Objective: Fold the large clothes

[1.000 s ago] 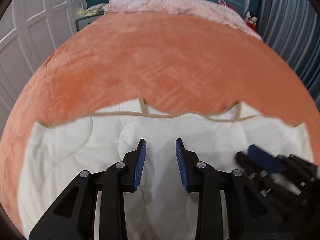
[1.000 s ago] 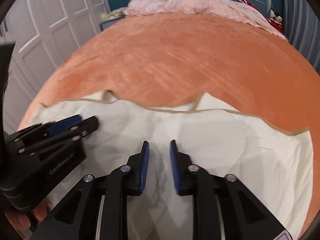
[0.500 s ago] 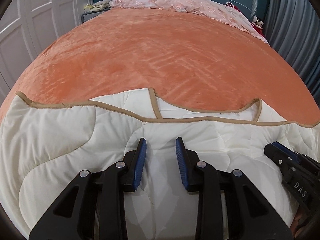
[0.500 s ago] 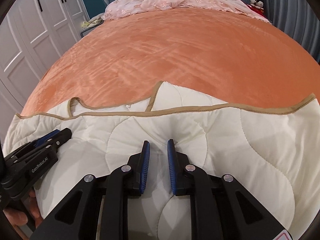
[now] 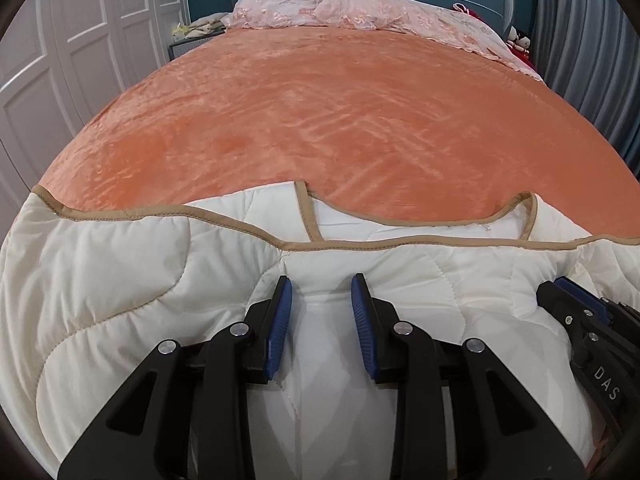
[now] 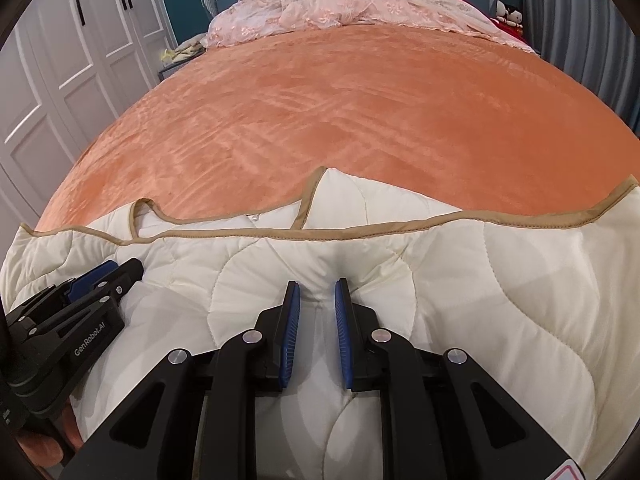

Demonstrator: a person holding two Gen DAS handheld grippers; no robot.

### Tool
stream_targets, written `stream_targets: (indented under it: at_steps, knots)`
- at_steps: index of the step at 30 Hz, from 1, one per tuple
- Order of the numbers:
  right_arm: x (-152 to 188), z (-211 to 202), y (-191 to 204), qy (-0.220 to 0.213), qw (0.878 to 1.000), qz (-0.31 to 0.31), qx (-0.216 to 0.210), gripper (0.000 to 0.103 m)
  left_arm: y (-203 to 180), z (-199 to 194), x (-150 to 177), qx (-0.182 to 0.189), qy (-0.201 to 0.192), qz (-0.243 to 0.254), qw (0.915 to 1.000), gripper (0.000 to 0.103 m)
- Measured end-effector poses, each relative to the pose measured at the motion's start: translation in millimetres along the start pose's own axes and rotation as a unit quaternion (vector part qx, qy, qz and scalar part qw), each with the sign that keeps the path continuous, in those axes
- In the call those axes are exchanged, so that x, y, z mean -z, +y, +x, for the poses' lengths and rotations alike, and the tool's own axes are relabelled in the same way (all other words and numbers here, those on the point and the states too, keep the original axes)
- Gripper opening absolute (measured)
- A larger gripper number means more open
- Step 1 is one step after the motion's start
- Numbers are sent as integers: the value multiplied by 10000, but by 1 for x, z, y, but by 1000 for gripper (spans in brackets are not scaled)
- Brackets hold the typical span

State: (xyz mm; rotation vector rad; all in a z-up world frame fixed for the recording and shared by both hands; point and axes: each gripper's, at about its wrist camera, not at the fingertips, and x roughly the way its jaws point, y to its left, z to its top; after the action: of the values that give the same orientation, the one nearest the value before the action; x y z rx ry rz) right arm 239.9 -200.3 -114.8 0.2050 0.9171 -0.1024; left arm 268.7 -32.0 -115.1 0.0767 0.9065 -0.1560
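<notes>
Quilt point(image 5: 120, 280): cream, tan-bound, doubled at foot of bed point(image 5: 340, 120); since a second ago its edge has settled flatter. Left tongs point(image 5: 321, 292): narrowly parted, fabric bunched between. Right tongs point(image 6: 317, 296): likewise. Fold apparently laid; smoothing next.

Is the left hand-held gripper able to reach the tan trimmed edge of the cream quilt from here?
Probably yes: the tan trimmed edge lies just ahead of the left hand-held gripper, with only cream quilt between.
</notes>
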Motion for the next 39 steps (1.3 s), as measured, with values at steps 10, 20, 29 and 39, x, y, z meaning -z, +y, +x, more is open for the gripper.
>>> stream_targets:
  at_steps: [10, 20, 29, 39]
  knots:
    - [3, -71, -7, -707, 9963, 452, -174, 26, 3, -56, 2, -97, -252, -63, 9996, 40]
    - [43, -84, 39, -361, 9978, -137, -534, 27, 16, -99, 62, -191, -382, -54, 9991, 41]
    - [66, -62, 46, -439, 9977, -437, -282, 26, 13, -81, 68, -329, -533, 20, 9980, 43]
    - [75, -58, 50, -647, 9961, -589, -140, 26, 8, -78, 72, -470, -592, 144, 9970, 43]
